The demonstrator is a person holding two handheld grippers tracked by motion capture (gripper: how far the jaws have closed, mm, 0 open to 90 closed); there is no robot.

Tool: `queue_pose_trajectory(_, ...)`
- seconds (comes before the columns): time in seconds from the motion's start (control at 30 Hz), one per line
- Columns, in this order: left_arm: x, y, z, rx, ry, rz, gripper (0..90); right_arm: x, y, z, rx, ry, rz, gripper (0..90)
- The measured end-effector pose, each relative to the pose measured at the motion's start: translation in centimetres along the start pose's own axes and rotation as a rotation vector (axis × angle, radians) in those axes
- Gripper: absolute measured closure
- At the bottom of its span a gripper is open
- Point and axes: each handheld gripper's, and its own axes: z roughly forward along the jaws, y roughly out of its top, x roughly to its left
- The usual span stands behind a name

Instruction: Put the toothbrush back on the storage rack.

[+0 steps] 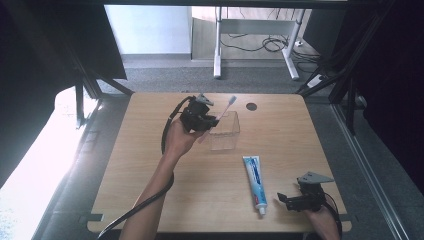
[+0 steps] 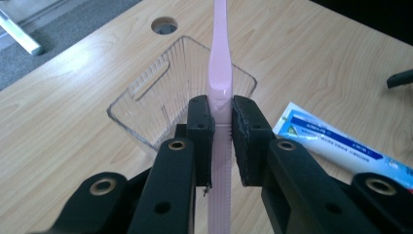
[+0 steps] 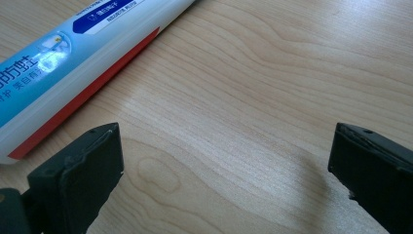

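Two grippers were at work over the wooden table (image 1: 150, 150). The left gripper (image 1: 209, 120) was raised at the near-left rim of the clear plastic container (image 1: 227, 134), its jaws pinching a pink toothbrush (image 2: 220, 73) by the handle. The brush slanted up and away, head far and high over the container's opening. The grip sat mid-handle, likely so the brush could be tipped in bristles-up without the jaws striking the rim. The container stood upright at mid-table, just near a round hole (image 1: 251, 106) in the tabletop.

The right gripper (image 1: 292, 199) rested low at the near-right corner, jaws spread wide with bare wood between them. The toothpaste tube (image 1: 255, 182) lay flat just to its left, cap toward the near edge, apart from the jaws. I judged that hand to be waiting by the tube for its turn.
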Motion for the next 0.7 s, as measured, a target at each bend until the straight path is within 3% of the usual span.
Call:
queue_pose_trajectory(0.4,-0.2,2.0,1.0,-0.024,0.028,0.018,78.9,0.0,0.0,0.0,0.0,0.005,-0.001,0.3)
queue_pose_trajectory(0.7,-0.1,3.0,2.2,-0.055,0.04,0.004,78.9,0.0,0.0,0.1,0.001,0.007,-0.002,0.5)
